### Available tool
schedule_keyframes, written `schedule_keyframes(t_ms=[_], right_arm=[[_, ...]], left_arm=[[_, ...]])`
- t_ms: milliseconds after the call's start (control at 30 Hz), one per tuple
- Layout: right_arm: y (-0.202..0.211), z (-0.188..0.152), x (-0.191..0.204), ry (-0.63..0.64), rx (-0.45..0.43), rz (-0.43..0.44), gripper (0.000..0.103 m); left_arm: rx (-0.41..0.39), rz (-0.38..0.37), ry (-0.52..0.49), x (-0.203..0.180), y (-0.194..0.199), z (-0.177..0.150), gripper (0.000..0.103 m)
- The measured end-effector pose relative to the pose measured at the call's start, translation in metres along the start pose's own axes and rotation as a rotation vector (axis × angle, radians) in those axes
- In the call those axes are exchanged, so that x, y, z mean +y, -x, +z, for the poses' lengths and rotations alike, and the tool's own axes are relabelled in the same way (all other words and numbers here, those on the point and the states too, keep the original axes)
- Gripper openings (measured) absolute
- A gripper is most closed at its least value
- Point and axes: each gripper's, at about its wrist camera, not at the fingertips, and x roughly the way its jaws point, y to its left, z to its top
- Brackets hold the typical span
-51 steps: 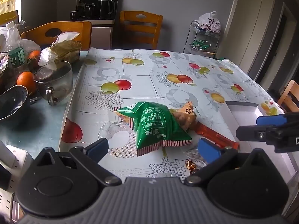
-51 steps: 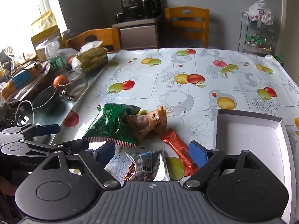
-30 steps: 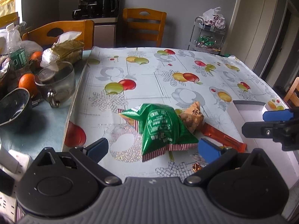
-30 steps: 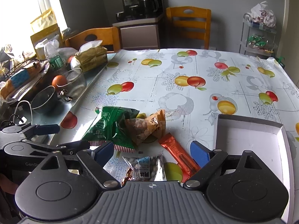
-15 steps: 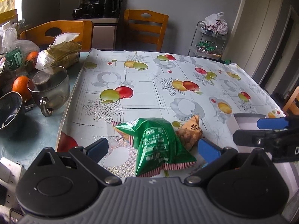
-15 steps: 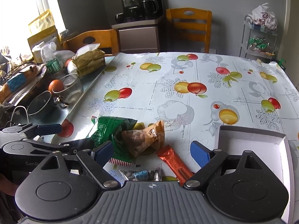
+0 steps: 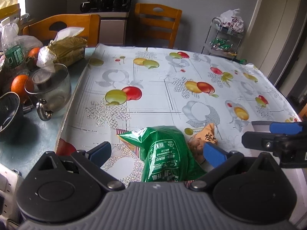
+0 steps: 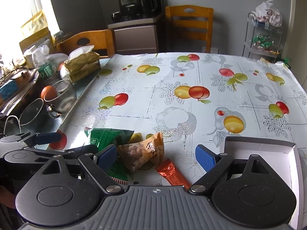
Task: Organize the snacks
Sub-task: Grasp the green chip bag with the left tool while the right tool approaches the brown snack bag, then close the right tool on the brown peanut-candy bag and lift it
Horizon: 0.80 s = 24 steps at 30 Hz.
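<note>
Currently the left gripper (image 7: 156, 152) stands wide open, blue pads spread and holding nothing; the green snack bag (image 7: 167, 157) lies between its fingers on the fruit-print tablecloth (image 7: 153, 88), untouched as far as the left wrist view shows. At about 2 o'clock from the green bag, touching its edge, sits the orange-tan snack packet (image 7: 206, 137).

Right gripper (image 8: 155, 157) likewise wide open and empty. Between its pads, in the right wrist view: the orange-tan packet (image 8: 143, 153) resting partly over the green bag (image 8: 109, 136), and the red-orange wrapped bar (image 8: 172, 174) just beside the packet at 5 o'clock, its lower end hidden behind the gripper body. The left gripper (image 8: 63, 143) shows at 9 o'clock in this view, one dark finger lying close against the green bag; contact cannot be confirmed.

White open box (image 8: 264, 149) sits at 3 o'clock from the snack pile, near the right finger, interior bare where visible.

Off the cloth at 10 o'clock: glass mug (image 7: 49, 90), orange (image 7: 18, 85), dark bowl (image 7: 8, 111), tissue pack (image 7: 67, 48). Wooden chairs (image 7: 157, 23) stand at the table's far edge.
</note>
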Motion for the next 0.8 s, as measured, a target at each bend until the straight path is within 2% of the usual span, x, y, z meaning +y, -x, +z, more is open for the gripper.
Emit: schedule_keyframes(t_ms=[333, 567, 633, 667, 700, 767, 800], right_arm=[[-0.01, 0.002, -0.011, -0.03, 0.01, -0.012, 0.091], [-0.016, 0.002, -0.015, -0.028, 0.023, -0.02, 0.091], [-0.019, 0.001, -0.014, -0.024, 0.031, -0.018, 0.091], [-0.021, 0.001, -0.014, -0.023, 0.034, -0.016, 0.091], [-0.023, 0.002, -0.013, -0.023, 0.038, -0.015, 0.091], [-0.027, 0.002, -0.011, -0.025, 0.044, -0.008, 0.091], [-0.029, 0.003, -0.009, -0.027, 0.047, -0.004, 0.091]], left_arm=[[0.067, 0.034, -0.001, -0.008, -0.033, 0.004, 0.103], [0.094, 0.045, 0.028, 0.001, -0.054, 0.0, 0.103], [0.094, 0.025, 0.04, 0.005, -0.057, -0.003, 0.099], [0.089, 0.013, 0.036, 0.006, -0.057, -0.004, 0.089], [0.086, 0.006, 0.021, 0.006, -0.057, -0.004, 0.073], [0.09, 0.018, -0.006, 0.004, -0.056, -0.004, 0.062], [0.087, 0.012, -0.008, 0.004, -0.056, -0.004, 0.059]])
